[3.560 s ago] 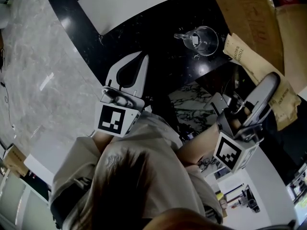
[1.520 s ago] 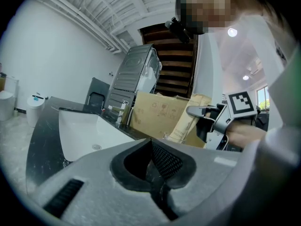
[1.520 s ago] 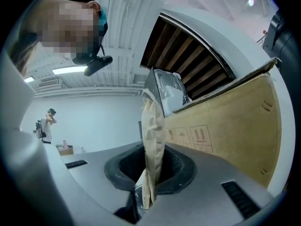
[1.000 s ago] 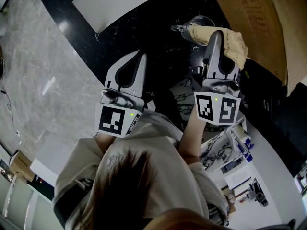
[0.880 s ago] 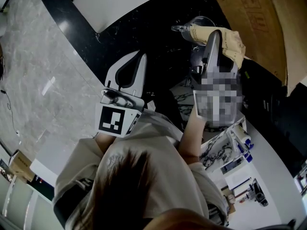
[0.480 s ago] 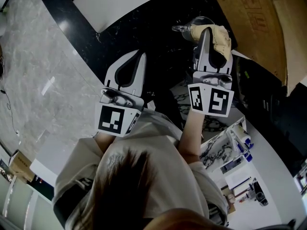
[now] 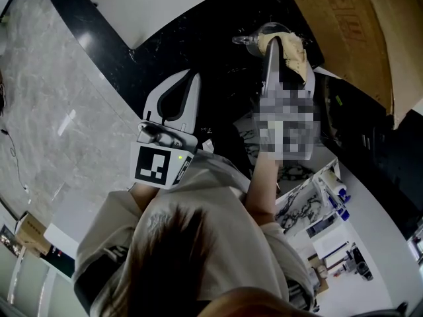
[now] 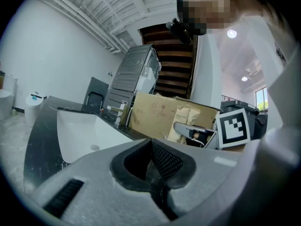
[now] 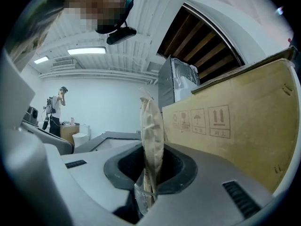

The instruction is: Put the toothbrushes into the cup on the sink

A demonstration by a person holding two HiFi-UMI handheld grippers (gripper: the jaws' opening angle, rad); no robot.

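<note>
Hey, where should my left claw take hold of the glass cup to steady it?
Probably its small handle, approached from the left claw's side. It juts out sideways toward that claw, while the right claw and its paper toothbrush packet crowd the glass cup's mouth.

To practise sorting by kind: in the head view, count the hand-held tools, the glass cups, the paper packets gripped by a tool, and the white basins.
Tools: 2 (left tool, right tool)
Glass cup: 1
Paper packet gripped by the right tool: 1
White basin: 1
Total: 5
</note>
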